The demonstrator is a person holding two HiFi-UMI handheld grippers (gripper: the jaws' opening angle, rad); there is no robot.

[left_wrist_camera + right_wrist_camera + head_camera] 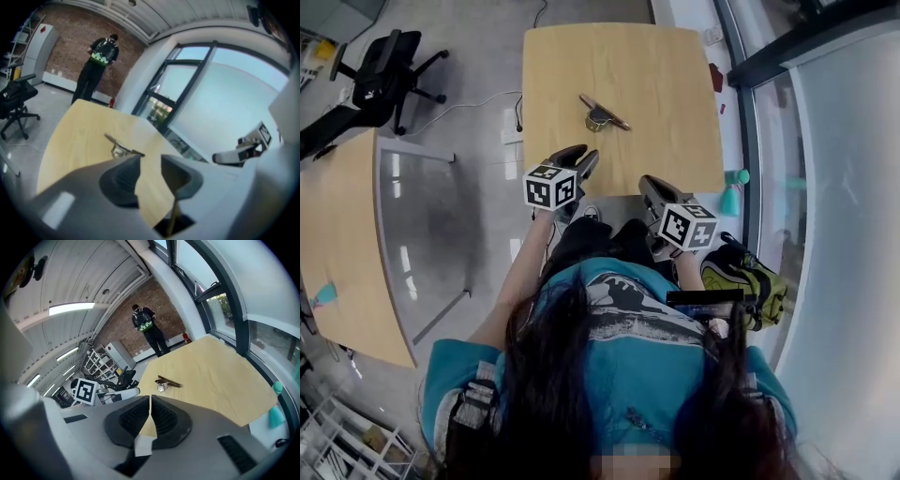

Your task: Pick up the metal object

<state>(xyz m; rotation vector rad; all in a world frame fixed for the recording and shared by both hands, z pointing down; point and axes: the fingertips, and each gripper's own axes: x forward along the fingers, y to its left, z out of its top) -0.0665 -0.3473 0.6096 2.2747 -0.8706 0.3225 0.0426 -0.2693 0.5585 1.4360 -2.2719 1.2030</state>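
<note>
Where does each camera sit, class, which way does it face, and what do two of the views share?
Head view: on the person's head, facing steeply down onto the table and metal object; hair, left gripper and right gripper show.
Left gripper view: on the left gripper, facing along the table toward windows; its jaws stand apart.
Right gripper view: on the right gripper, facing the brick wall; its jaws are together.
Shared: both gripper views show the metal object and a standing person.
</note>
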